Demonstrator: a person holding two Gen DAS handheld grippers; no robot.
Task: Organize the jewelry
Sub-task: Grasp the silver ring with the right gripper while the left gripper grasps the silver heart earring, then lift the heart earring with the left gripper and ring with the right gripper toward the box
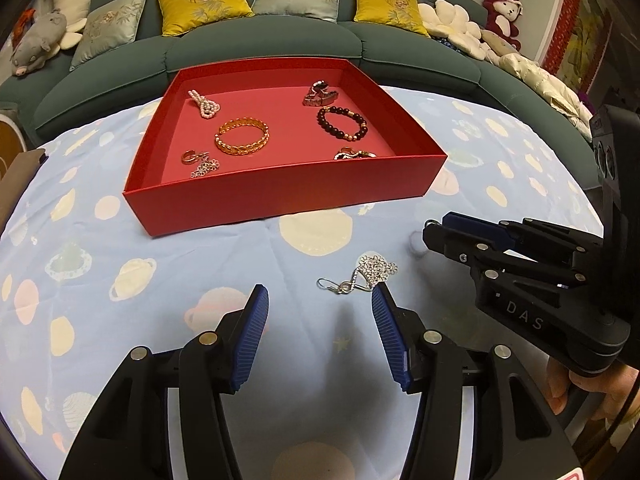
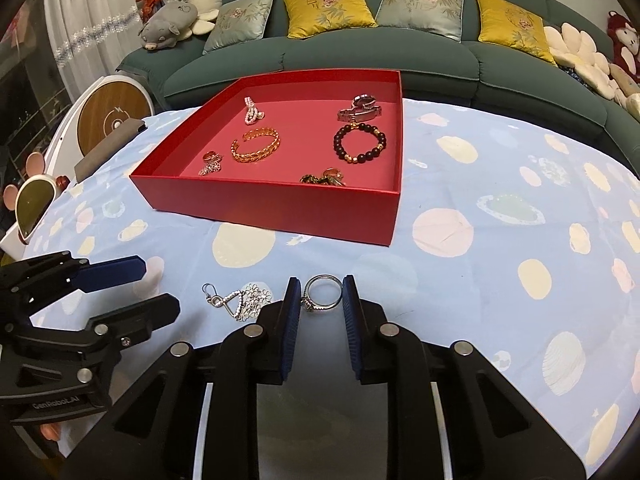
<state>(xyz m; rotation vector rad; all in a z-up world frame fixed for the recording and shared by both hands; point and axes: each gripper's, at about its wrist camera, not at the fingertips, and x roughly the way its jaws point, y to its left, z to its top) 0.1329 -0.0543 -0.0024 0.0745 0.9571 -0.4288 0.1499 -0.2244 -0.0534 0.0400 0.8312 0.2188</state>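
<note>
A red box [image 1: 280,194] [image 2: 272,210] stands on the blue cloth and holds several jewelry pieces: a gold bangle [image 1: 242,137], a dark bead bracelet [image 1: 342,122], a pearl piece [image 1: 205,103] and a watch [image 1: 319,94]. A silver flower earring [image 1: 362,276] [image 2: 240,298] lies on the cloth just ahead of my open left gripper [image 1: 320,300], by its right fingertip. My right gripper [image 2: 320,294] is shut on a silver ring [image 2: 322,293], held between its blue pads. In the left wrist view the right gripper [image 1: 444,228] shows at the right.
A green sofa [image 1: 260,44] with yellow and grey cushions and plush toys runs behind the table. A round white device [image 2: 112,116] stands at the far left. The left gripper [image 2: 152,288] shows at the left of the right wrist view.
</note>
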